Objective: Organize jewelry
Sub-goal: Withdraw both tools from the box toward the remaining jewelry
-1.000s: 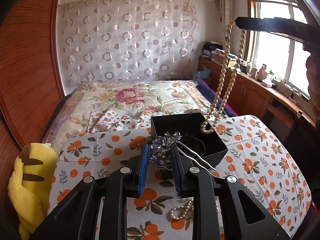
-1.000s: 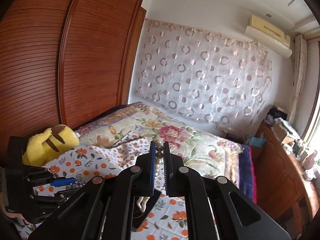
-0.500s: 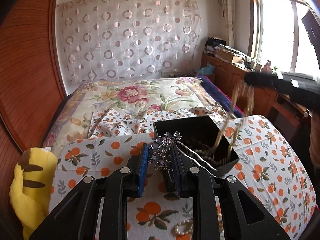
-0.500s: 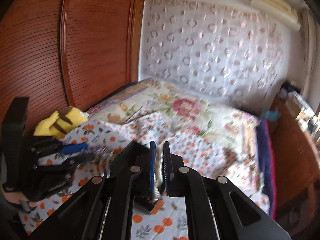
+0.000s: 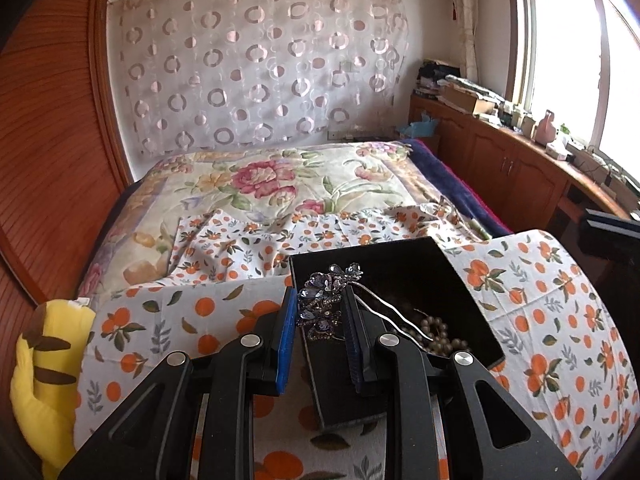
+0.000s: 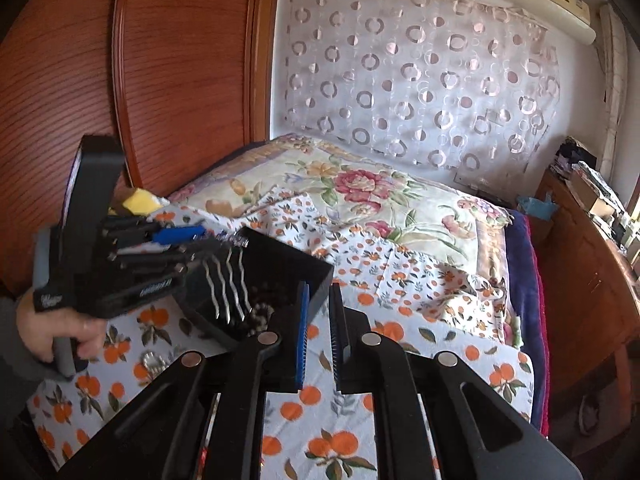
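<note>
1. Left gripper (image 5: pixel 320 320) clamped on hairpin (image 5: pixel 326 304), prongs slanting right over box (image 5: pixel 400 268).
2. Right gripper (image 6: pixel 319 320) apart, empty, beside box's right edge.
3. Pearls (image 5: pixel 434 330) inside box.

The right gripper (image 6: pixel 320 312) hangs with its jaws parted and nothing between them, just beside the black box (image 6: pixel 280 264) on the orange-print cloth (image 6: pixel 420 344). At nine o'clock the left gripper (image 6: pixel 208 236) holds a wavy-pronged hairpin (image 6: pixel 226 288) over the box, where dark beads (image 6: pixel 260 314) lie. A hand (image 6: pixel 52 332) grips its handle.
</note>
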`<state>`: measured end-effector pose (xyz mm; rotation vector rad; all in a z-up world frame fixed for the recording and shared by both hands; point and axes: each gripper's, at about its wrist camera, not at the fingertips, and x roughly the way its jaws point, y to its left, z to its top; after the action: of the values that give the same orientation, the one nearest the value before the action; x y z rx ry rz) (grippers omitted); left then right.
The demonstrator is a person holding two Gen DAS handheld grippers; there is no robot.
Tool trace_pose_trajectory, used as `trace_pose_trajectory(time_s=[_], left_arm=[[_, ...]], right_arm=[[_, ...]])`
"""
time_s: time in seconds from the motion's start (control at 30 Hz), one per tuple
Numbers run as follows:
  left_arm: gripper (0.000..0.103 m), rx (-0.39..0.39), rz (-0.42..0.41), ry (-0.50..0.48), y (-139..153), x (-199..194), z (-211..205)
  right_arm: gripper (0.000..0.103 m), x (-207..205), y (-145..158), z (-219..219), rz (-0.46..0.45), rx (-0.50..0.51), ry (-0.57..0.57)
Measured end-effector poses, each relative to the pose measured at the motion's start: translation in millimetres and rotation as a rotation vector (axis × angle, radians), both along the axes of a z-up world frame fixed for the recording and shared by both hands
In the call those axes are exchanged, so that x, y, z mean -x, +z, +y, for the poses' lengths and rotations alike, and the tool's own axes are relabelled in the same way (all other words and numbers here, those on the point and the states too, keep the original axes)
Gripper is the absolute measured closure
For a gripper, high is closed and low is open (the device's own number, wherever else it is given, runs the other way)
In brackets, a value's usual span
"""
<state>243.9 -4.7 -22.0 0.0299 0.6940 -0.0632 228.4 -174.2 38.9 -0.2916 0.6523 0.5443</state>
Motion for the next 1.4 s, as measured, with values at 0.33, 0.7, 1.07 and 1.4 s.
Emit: trace_pose_trajectory(time_s=[0.33,0.7,1.07,1.4], left_arm=[[0.062,-0.006,0.015,-0.011,-7,-7,-10],[0.049,-0.022,0.006,-0.083,-4,50,-12],[0.045,-0.045,0.056,-0.156,-25,103,-8],[0.044,-0.025,0.119,-0.130,-51,117,9]], right_arm=[[0.092,17,-42,-12,0.066,0.003,0.010],[0.087,43,-90,-21,0.150,-0.011,0.022],[0.078,65,-106,-22,0.201,-0.004,0.045],[0.078,78,-121,-14,0.216,0.068,0.073]])
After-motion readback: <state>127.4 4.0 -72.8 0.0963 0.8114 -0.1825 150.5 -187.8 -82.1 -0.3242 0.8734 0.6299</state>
